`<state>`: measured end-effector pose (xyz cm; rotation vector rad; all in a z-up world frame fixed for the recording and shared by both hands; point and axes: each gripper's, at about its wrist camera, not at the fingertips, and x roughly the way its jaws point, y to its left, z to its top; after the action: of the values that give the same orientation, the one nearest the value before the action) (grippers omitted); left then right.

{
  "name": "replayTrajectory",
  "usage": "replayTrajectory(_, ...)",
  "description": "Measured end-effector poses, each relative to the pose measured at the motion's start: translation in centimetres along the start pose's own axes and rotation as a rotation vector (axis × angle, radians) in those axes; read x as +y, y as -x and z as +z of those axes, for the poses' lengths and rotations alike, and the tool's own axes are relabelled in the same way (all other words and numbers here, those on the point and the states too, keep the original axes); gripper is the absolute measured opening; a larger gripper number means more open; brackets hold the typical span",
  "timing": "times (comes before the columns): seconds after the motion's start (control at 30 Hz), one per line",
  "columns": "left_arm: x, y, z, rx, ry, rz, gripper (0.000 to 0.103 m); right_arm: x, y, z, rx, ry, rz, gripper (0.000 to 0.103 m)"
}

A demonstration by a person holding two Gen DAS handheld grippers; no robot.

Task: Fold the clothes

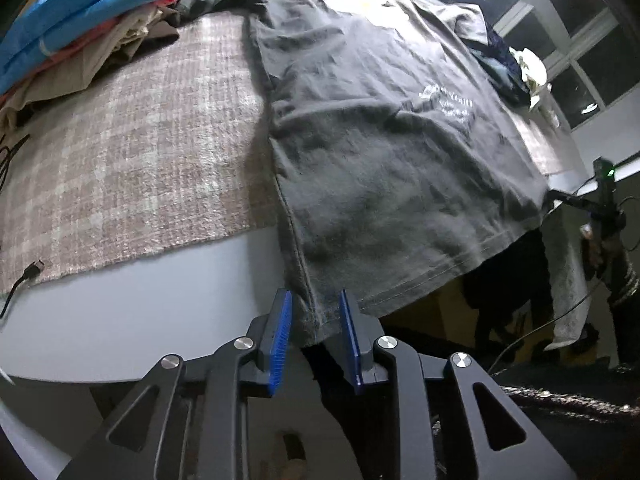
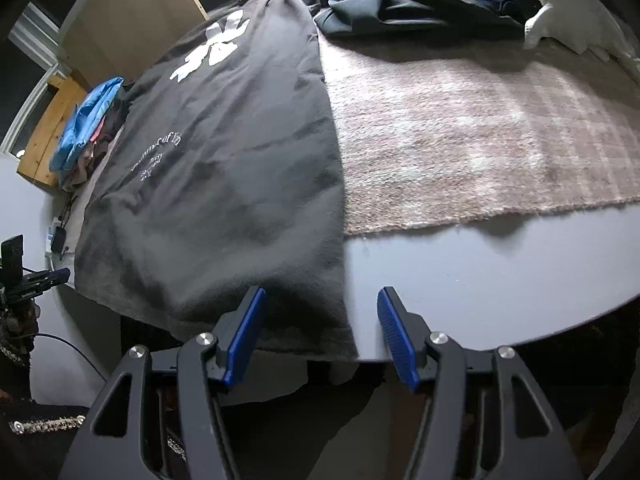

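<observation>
Lengthwise, grey T-shirt (image 1: 380,152) lies hem toward table edge (image 1: 140,312).

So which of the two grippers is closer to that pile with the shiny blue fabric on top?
The left. The left gripper is at the dark grey T-shirt's hem corner on the pile's side; the right gripper is at the opposite corner, with the shirt between.

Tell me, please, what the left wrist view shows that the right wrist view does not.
Only the left wrist view: the left hand-held gripper with the dark grey T-shirt's hem corner between its pads, a window and a loose cable.
Only the right wrist view: the right hand-held gripper open over the shirt's other hem corner, and a wooden cabinet.
Both: the shirt, plaid cloth, blue garment pile.
</observation>
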<state>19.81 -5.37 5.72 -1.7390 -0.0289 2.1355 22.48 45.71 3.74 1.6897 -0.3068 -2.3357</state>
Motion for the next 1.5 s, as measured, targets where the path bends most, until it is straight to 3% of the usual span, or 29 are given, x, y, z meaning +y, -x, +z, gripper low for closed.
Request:
replayTrajectory(0.2,-0.7,-1.5,-0.1,0.036,-0.024,0.039,0.022,0.7,-0.6,0.5,0.021,0.058,-0.019,0.057)
replayTrajectory(0.27,-0.9,-1.9,-0.1,0.036,-0.036,0.045,0.006,1.1,-0.7,0.4,0.023,0.087,-0.026,0.056)
replayTrajectory(0.3,-1.0,-1.8,-0.1,0.038,-0.040,0.027,0.005,1.3,-0.7,0.4,0.023,0.098,-0.025,0.054)
replayTrajectory(0.33,-1.1,-1.7,-0.1,0.039,-0.045,0.009,0.005,1.5,-0.8,0.4,0.022,0.109,-0.021,0.035)
replayTrajectory(0.37,-1.2,-1.7,-0.1,0.040,-0.049,-0.009,0.004,1.6,-0.8,0.4,0.026,0.111,-0.012,0.009)
replayTrajectory(0.4,-1.3,-1.4,0.0,0.037,-0.050,-0.033,0.004,1.7,-0.9,0.6,0.031,0.109,-0.001,0.004)
replayTrajectory(0.5,-0.8,2.3,0.6,-0.033,-0.022,-0.109,0.004,1.8,1.0,1.4,0.000,0.054,0.110,0.004)
replayTrajectory(0.63,1.3,9.4,0.4,-0.180,0.045,-0.166,0.004,2.9,8.1,2.9,-0.173,0.032,0.236,0.003)
replayTrajectory(0.67,1.7,9.2,0.4,-0.179,0.064,-0.157,0.004,2.8,9.6,3.1,-0.229,0.014,0.265,0.003)
replayTrajectory(0.73,2.1,8.4,0.2,-0.166,0.093,-0.141,0.004,2.6,9.4,3.0,-0.238,-0.013,0.277,0.003)
replayTrajectory(0.87,0.6,5.0,-0.9,-0.086,0.079,-0.151,0.004,3.4,5.3,1.8,-0.075,0.024,0.184,0.003)
replayTrajectory(1.0,0.7,4.2,-0.9,-0.069,0.085,-0.150,0.004,1.3,4.9,1.1,-0.068,-0.036,0.147,0.007)
replayTrajectory(1.07,0.5,3.9,-0.6,-0.058,0.075,-0.129,0.004,0.4,4.4,1.1,-0.048,-0.065,0.130,0.035)
replayTrajectory(1.13,0.5,3.7,-0.3,-0.050,0.066,-0.122,0.004,0.3,3.5,1.0,-0.041,-0.053,0.106,0.045)
replayTrajectory(1.4,1.2,3.2,0.0,-0.033,0.042,-0.107,0.004,3.5,-0.6,0.6,0.018,0.099,0.023,0.045)
replayTrajectory(1.43,1.2,3.2,0.1,-0.035,0.039,-0.104,0.004,4.0,-0.9,0.6,0.016,0.124,0.017,0.034)
replayTrajectory(1.47,1.4,3.4,0.2,-0.036,0.038,-0.102,0.004,4.3,-1.3,0.6,0.021,0.142,0.006,0.004)
replayTrajectory(1.5,1.5,3.6,0.4,-0.040,0.036,-0.098,0.004,4.5,-1.4,0.7,0.029,0.141,0.013,0.003)
